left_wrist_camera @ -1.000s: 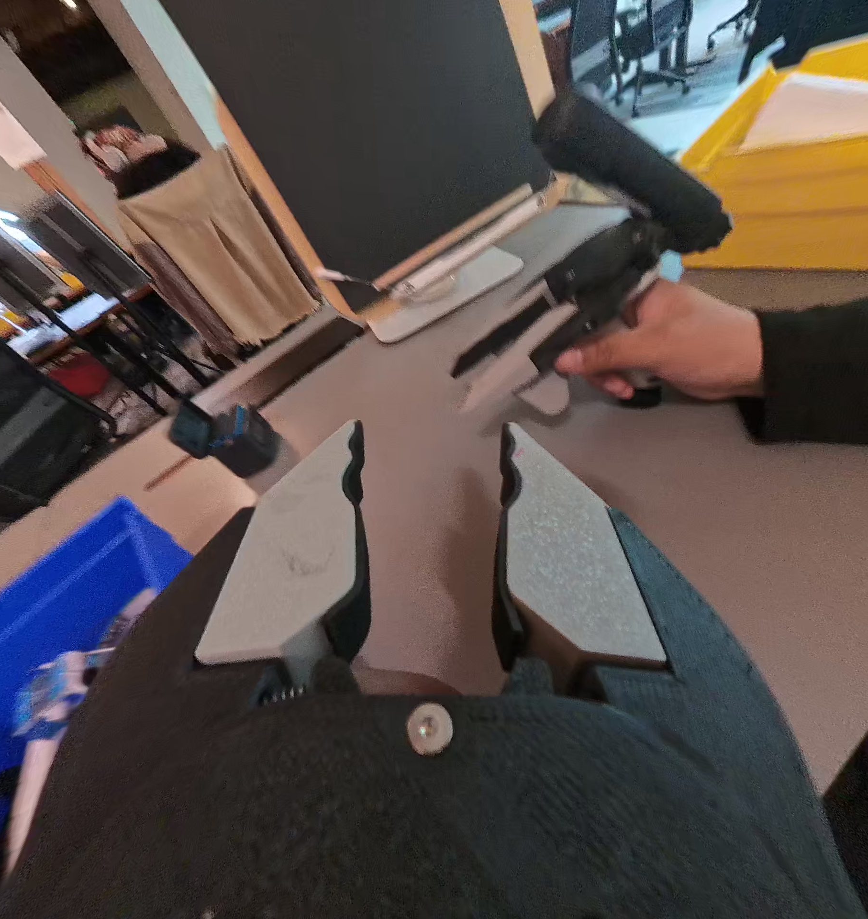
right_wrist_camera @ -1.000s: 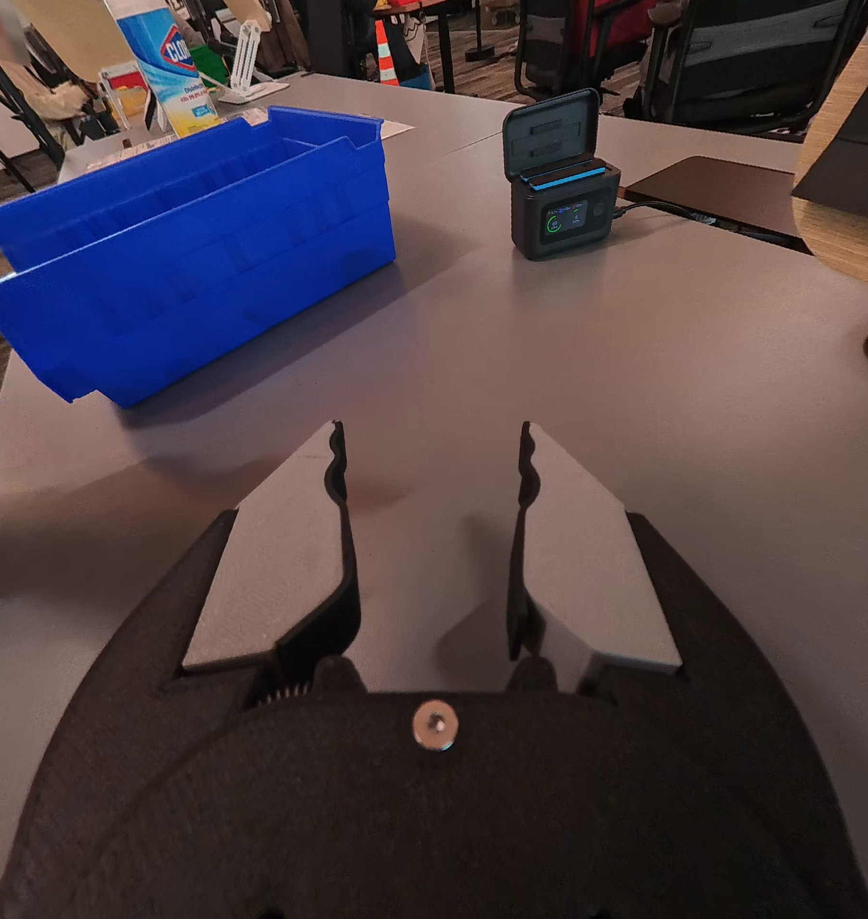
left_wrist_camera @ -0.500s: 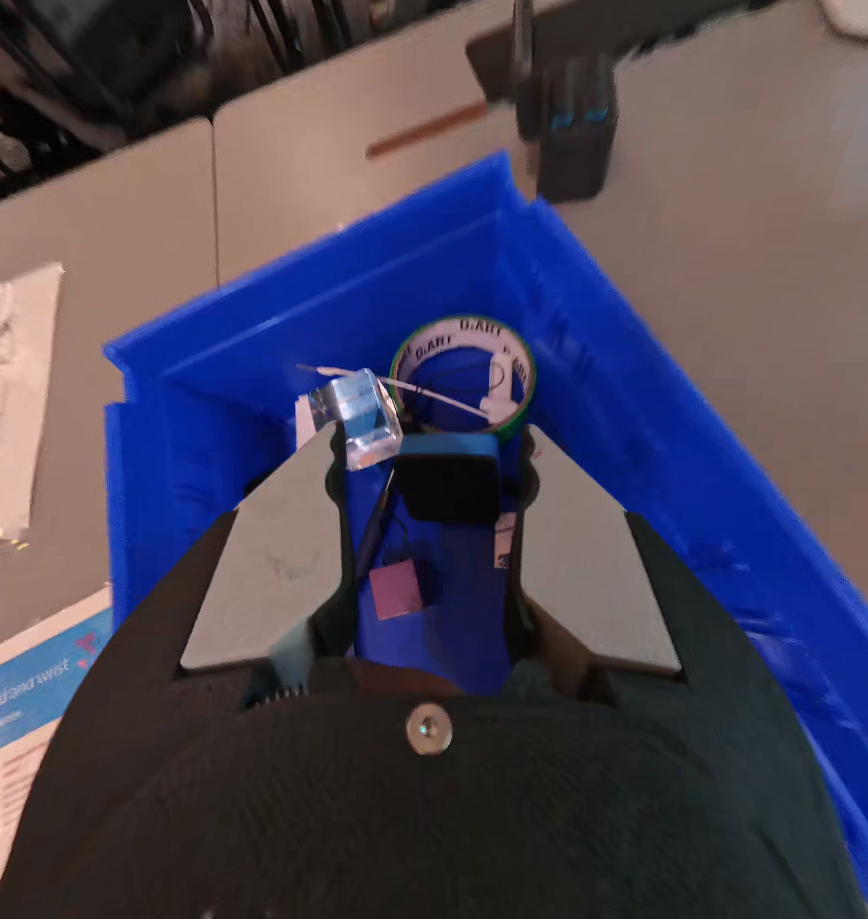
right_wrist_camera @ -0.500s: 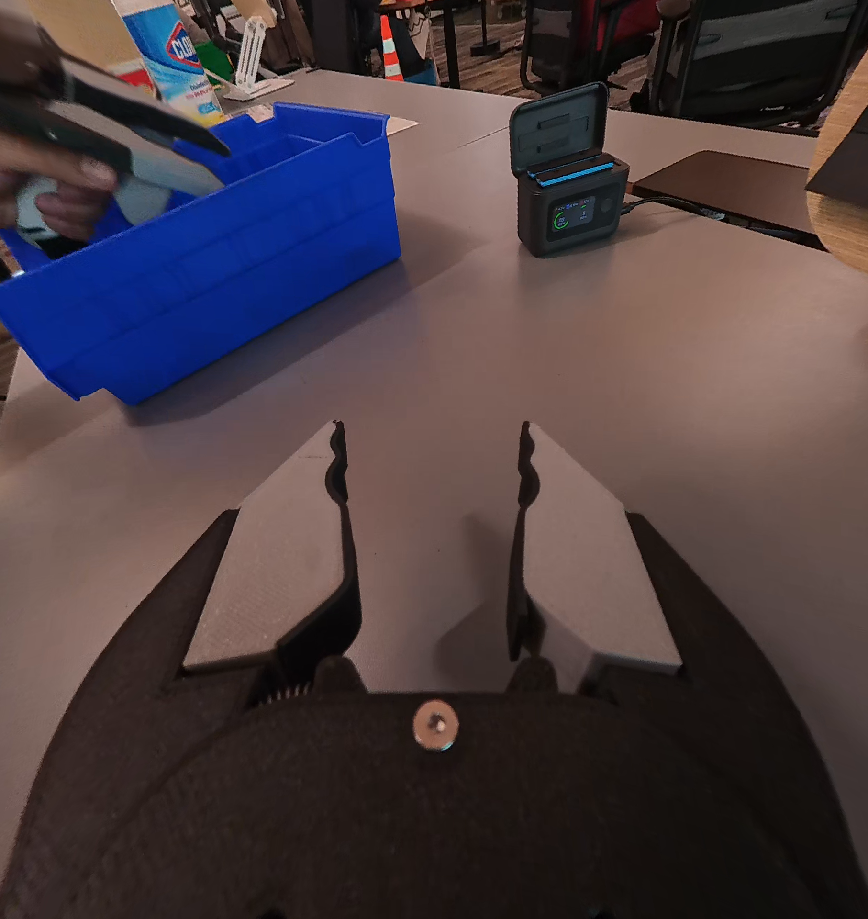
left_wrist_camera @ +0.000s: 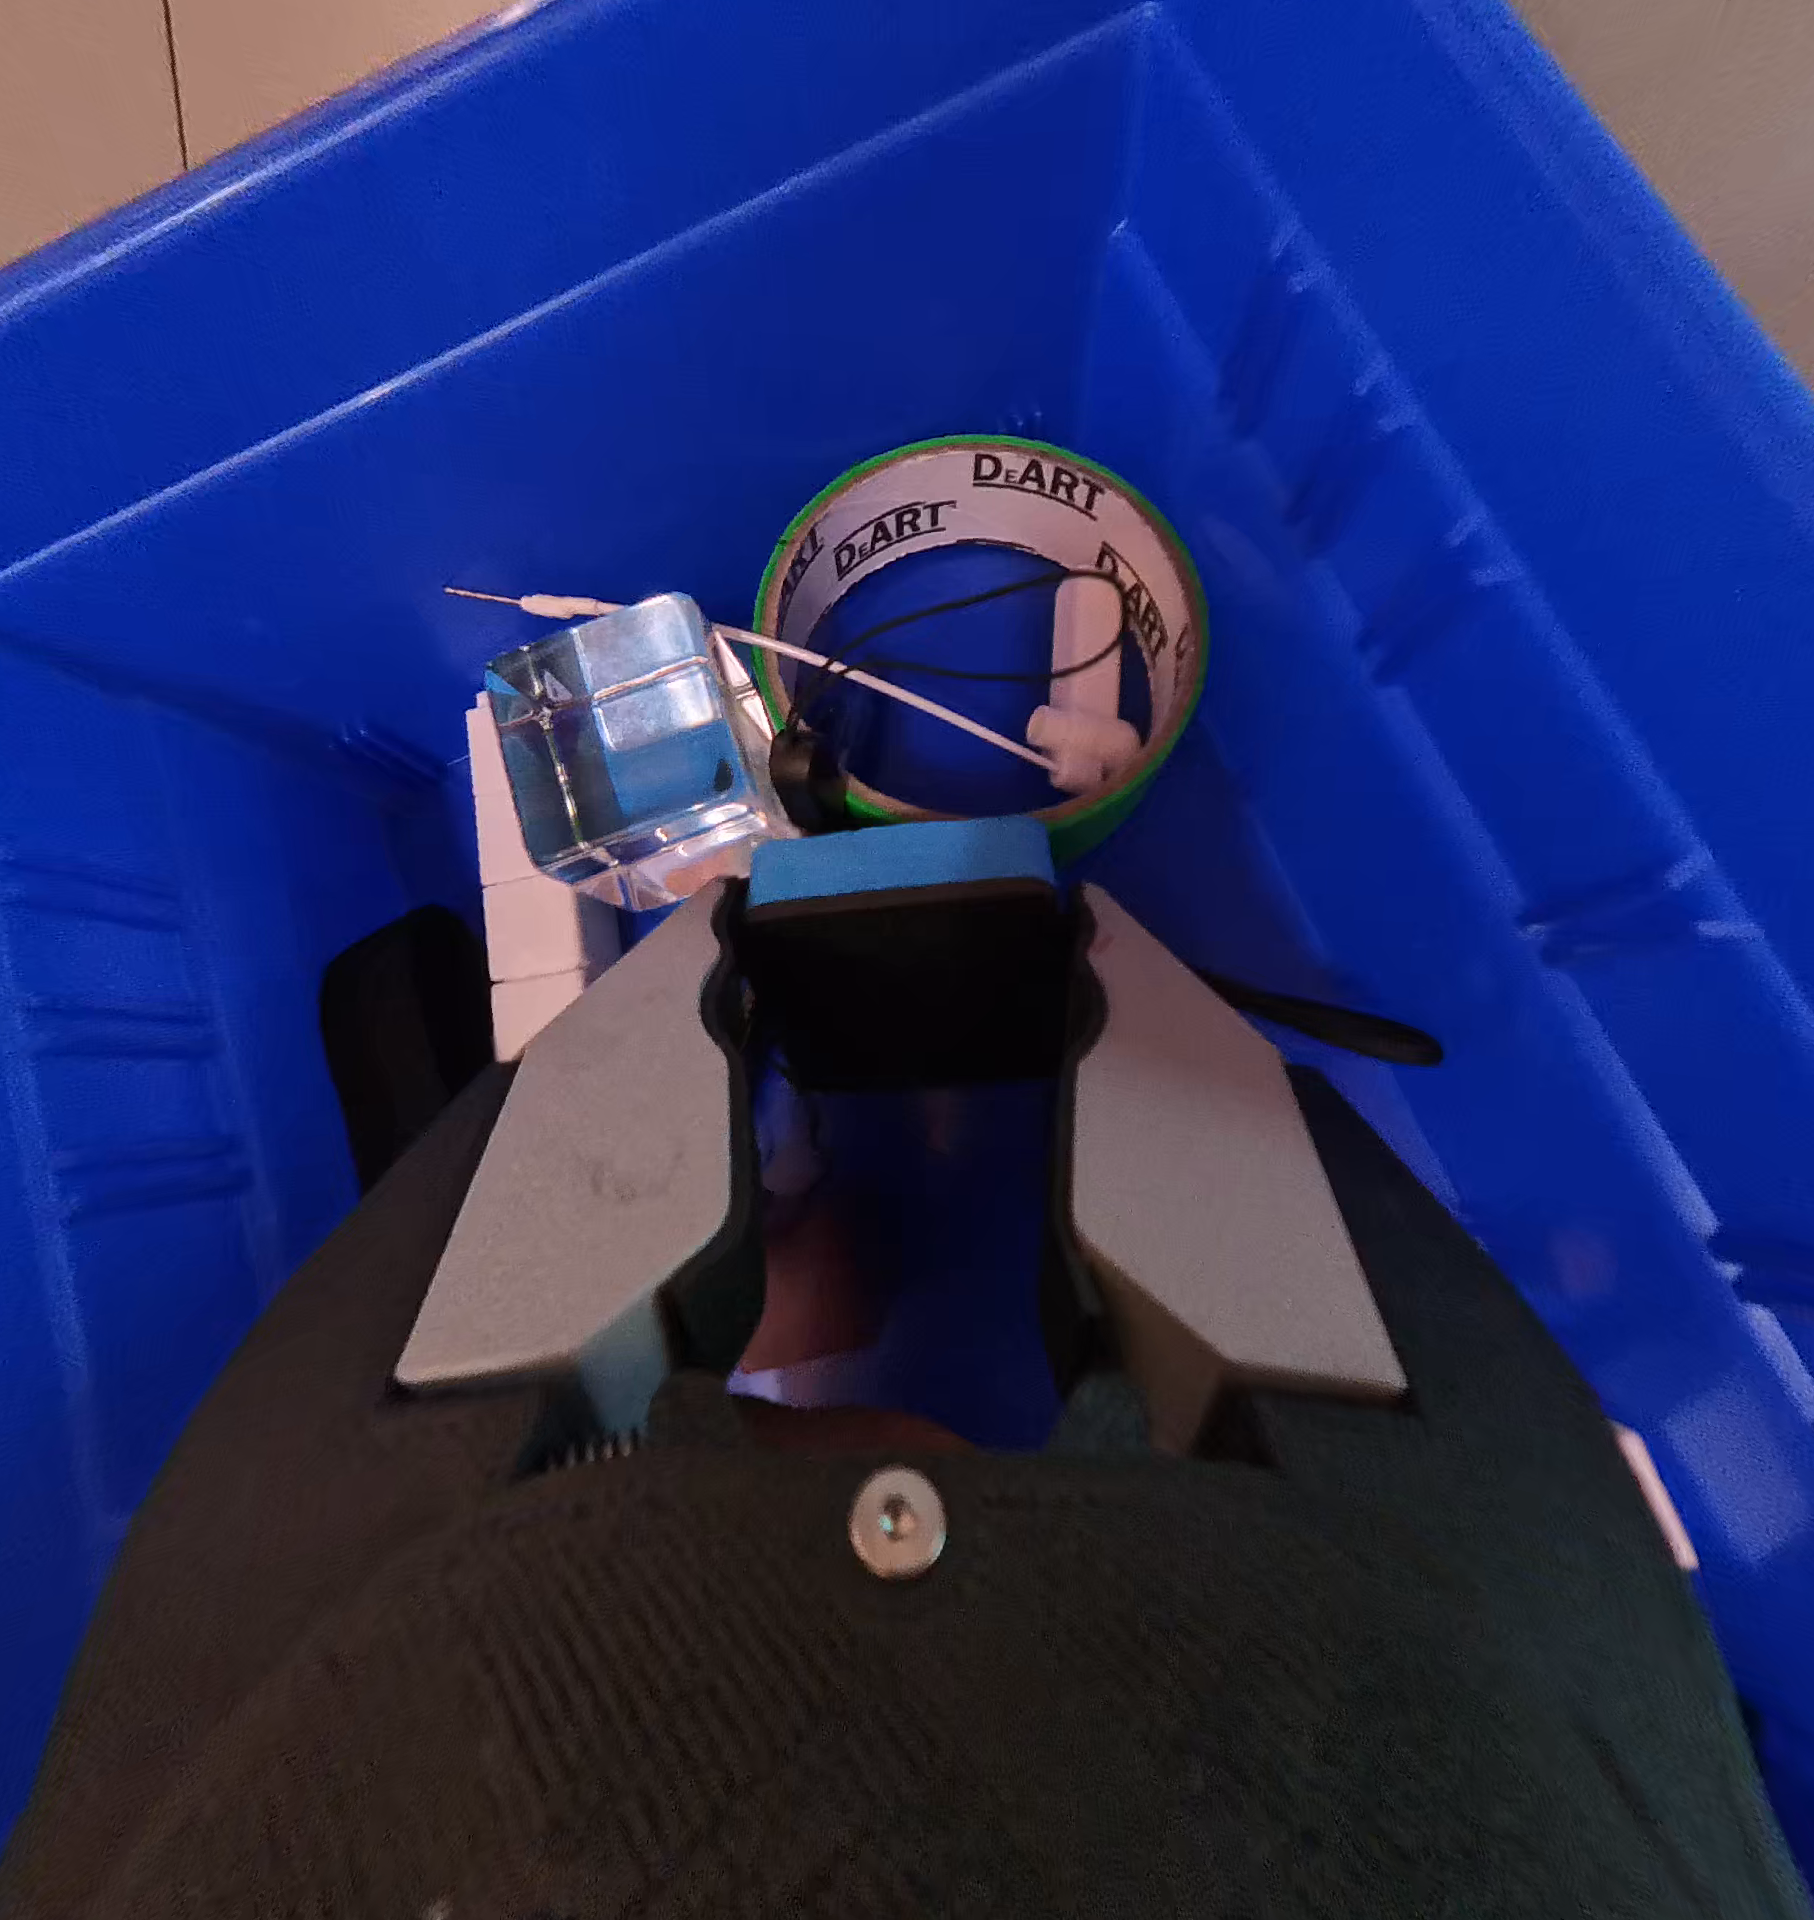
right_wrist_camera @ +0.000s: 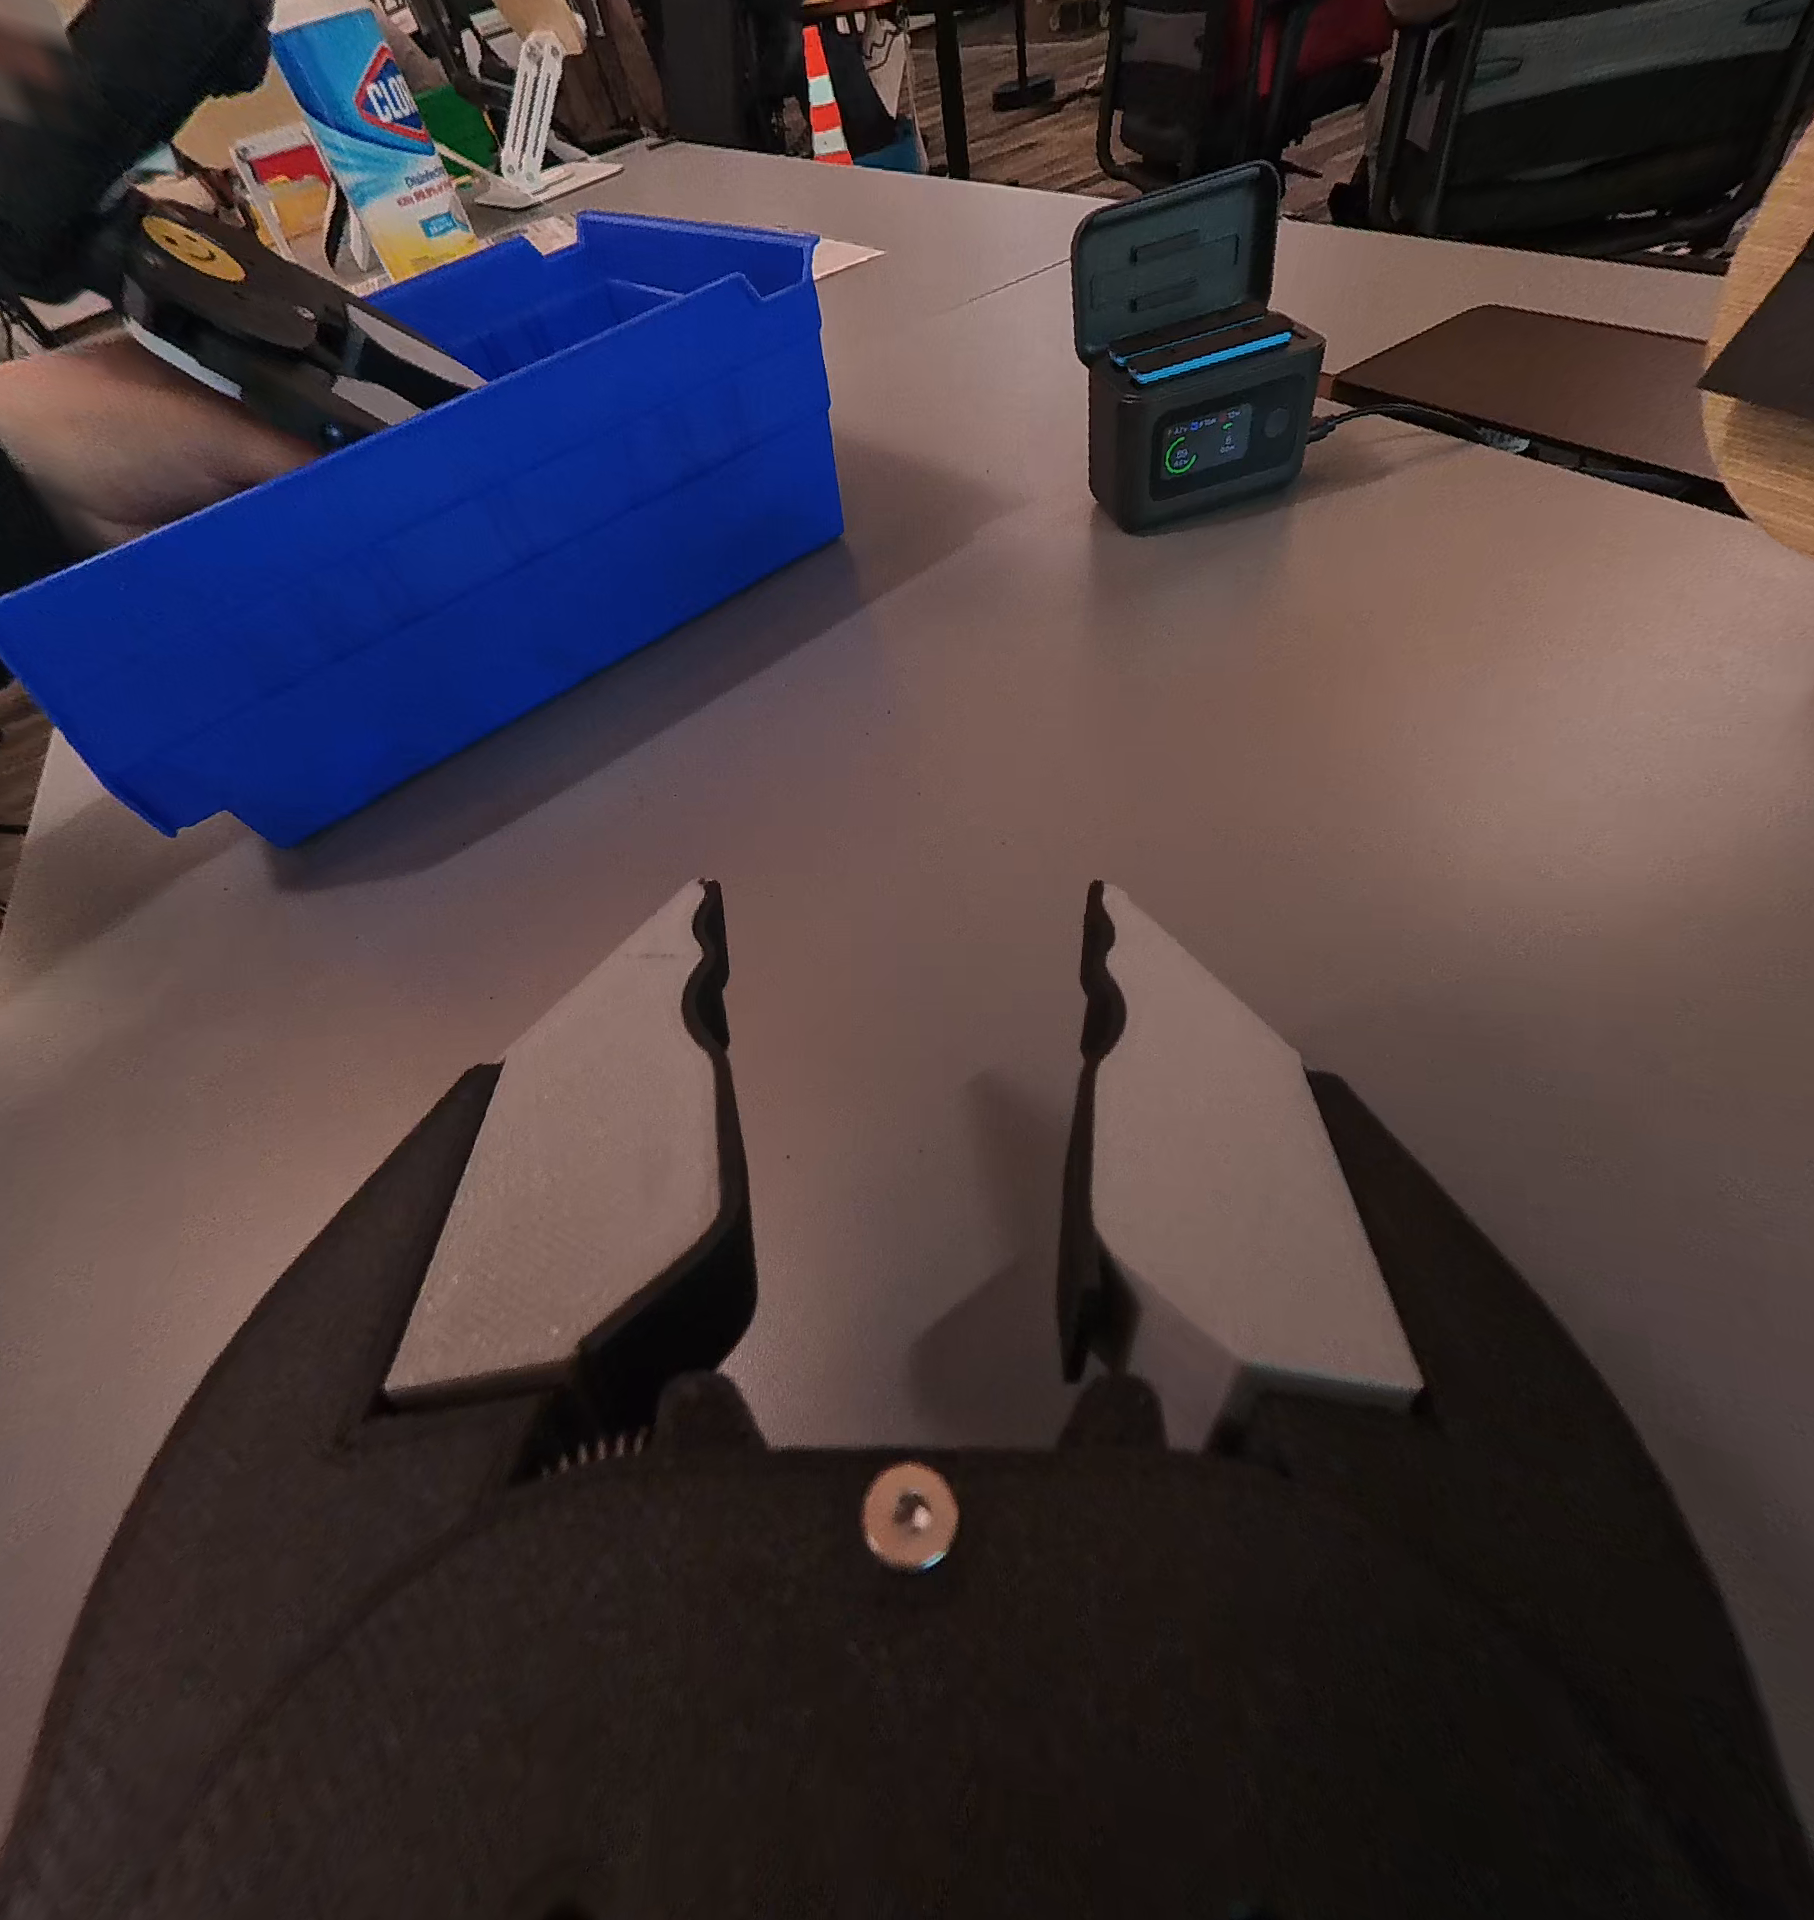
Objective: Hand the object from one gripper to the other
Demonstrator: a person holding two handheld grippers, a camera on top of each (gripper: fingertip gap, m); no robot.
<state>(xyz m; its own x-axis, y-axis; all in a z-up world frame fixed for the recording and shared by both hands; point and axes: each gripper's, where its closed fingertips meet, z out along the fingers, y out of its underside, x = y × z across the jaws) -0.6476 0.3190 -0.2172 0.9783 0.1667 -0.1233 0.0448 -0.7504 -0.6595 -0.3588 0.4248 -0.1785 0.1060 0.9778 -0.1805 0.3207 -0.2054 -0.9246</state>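
The left tongs are being held down inside the blue bin, which is serving as the landmark here. Between their fingertips a black pad with a blue foam layer is being framed, both tips lying right against its sides; whether it is actually being squeezed or only bracketed cannot be told. The pad is lying within the bin, just in front of a roll of green-edged tape that is leaning near the bin's far wall. A clear cube is resting just beside the tape, to the left of the pad, on pale white blocks. A thin black cord and a white stick-like piece are being seen through the tape's ring.

In the right wrist view, the right tongs are being held wide apart and empty above the grey counter, well apart from the bin. The left tongs are being seen dipping over the bin's near-left rim, gripped by a hand. To the right of the bin, apart from it, a dark charging case with an open lid is standing on the counter.
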